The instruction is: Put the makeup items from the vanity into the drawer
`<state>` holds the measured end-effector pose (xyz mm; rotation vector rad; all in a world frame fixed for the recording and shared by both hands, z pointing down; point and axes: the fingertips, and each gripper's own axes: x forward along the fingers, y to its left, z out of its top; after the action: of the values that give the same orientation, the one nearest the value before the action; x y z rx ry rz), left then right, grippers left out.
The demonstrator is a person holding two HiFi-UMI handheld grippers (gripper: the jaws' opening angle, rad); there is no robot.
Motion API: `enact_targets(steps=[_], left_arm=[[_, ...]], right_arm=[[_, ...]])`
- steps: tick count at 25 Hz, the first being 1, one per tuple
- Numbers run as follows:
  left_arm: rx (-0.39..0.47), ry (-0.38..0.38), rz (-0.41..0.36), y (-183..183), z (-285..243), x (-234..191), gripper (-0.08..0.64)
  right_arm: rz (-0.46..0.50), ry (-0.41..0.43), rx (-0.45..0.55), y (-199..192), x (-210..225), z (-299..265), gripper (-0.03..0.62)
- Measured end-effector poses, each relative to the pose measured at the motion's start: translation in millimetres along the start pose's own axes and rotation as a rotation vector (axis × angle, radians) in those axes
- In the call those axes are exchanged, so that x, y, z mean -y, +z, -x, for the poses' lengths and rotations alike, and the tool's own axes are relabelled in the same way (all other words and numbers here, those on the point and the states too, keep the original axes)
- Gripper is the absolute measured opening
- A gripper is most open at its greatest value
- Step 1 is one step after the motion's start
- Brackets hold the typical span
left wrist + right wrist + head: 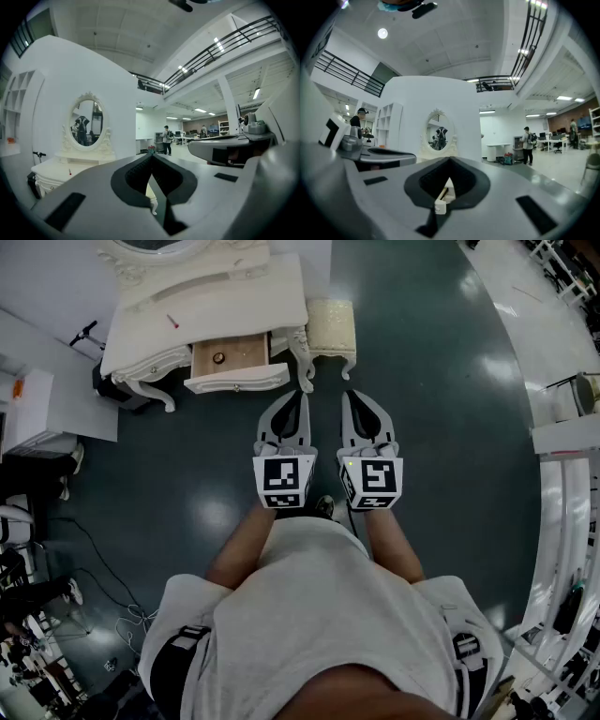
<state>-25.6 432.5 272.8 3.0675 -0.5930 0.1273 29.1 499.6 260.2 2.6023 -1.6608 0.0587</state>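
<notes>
The white vanity (234, 296) stands ahead of me with its wooden drawer (232, 360) pulled open. A small round item (218, 358) lies inside the drawer. A thin red makeup item (172, 322) lies on the vanity top, and shows as a red speck (70, 172) in the left gripper view. My left gripper (301, 397) and right gripper (349, 396) hang side by side over the floor, short of the drawer. Both are shut and hold nothing. A corner of the drawer (440, 202) shows below the tips of my right gripper (450, 161). The tips of my left gripper (152, 157) meet.
A cream stool (331, 329) stands right of the vanity. The oval mirror (87, 120) rises behind the vanity top. White benches (562, 427) line the right side. Cables (112, 615) lie on the dark floor at lower left. A person (166, 139) stands far off.
</notes>
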Motion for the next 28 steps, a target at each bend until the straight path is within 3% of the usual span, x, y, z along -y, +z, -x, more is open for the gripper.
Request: enact_targets(steps=[9, 16, 19, 23, 28], left_arm=[[-0.018, 0.030, -0.002, -22.3, 15.9, 20.7, 0.006], [-0.041, 0.065, 0.018, -38.8, 10.6, 6.3, 0.006], [-0.036, 0.063, 0.034, -39.1, -3.0, -0.5, 0.006], [-0.039, 0.037, 0.028, -48.4, -24.3, -8.5, 0.006], [-0.070, 0.013, 0.040, -41.2, -59.2, -28.9, 0.006]], right_arm=[[-0.010, 0.063, -0.007, -19.4, -0.3, 16.5, 0.014], [-0.023, 0.083, -0.031, -41.6, -8.8, 7.6, 0.015], [-0.028, 0.103, -0.043, -49.3, -9.5, -3.3, 0.015], [0.005, 0.060, -0.067, -61.8, -1.8, -20.7, 0.015], [-0.009, 0.069, -0.077, -46.8, 2.0, -59.1, 0.015]])
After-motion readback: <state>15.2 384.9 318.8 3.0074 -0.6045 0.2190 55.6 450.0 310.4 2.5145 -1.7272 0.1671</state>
